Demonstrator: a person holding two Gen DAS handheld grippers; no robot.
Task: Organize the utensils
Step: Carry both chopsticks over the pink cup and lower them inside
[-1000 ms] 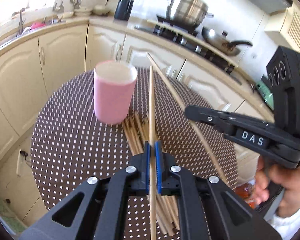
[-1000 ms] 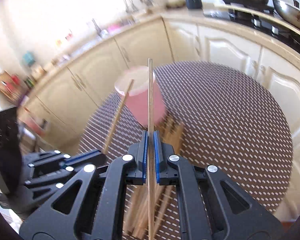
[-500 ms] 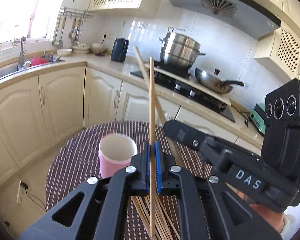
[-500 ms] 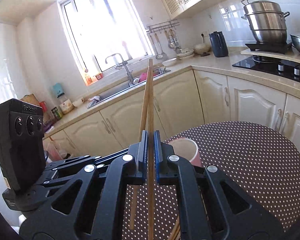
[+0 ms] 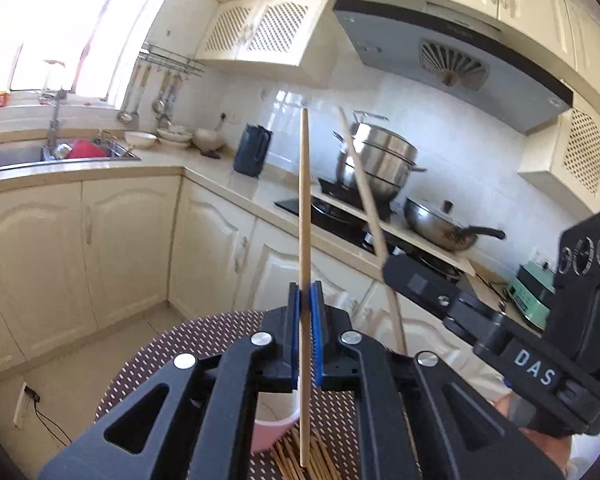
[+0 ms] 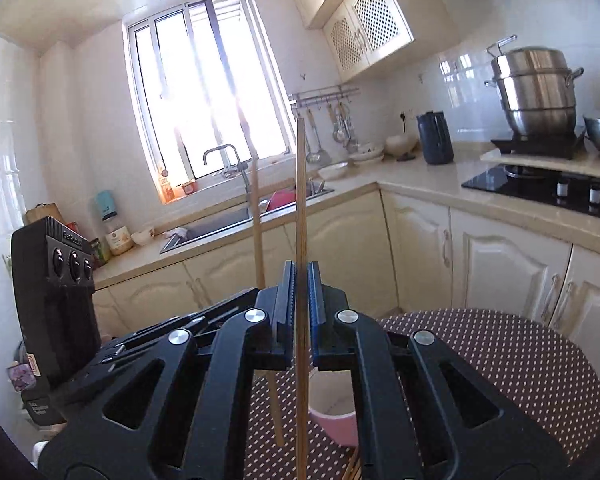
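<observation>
Chopsticks, loose and many, lying in a pile (image 5: 300, 458) on a round dotted table (image 6: 520, 360) in a cream kitchen, with a pink cup (image 5: 270, 426) standing just beside them. Cup interior only partly visible past the gripper bodies; nothing seen inside it, so sorting judged barely begun, if at all.

Held up above table and cup: 2 grippers, side by side, each clamped on 1 chopstick. Left gripper (image 5: 306, 300), blue pads together on an upright stick (image 5: 304, 200) whose lower end hangs past the cup rim toward the pile. Right gripper (image 6: 300, 280), jaws likewise pinched tight on a second upright stick (image 6: 300, 200); same stick seen leaning in the left view.

Progress, as a judgement: 2 sticks picked up and raised, neither yet in the cup. Left to do: lower both into the cup, release, then return for the many still on the table.
</observation>
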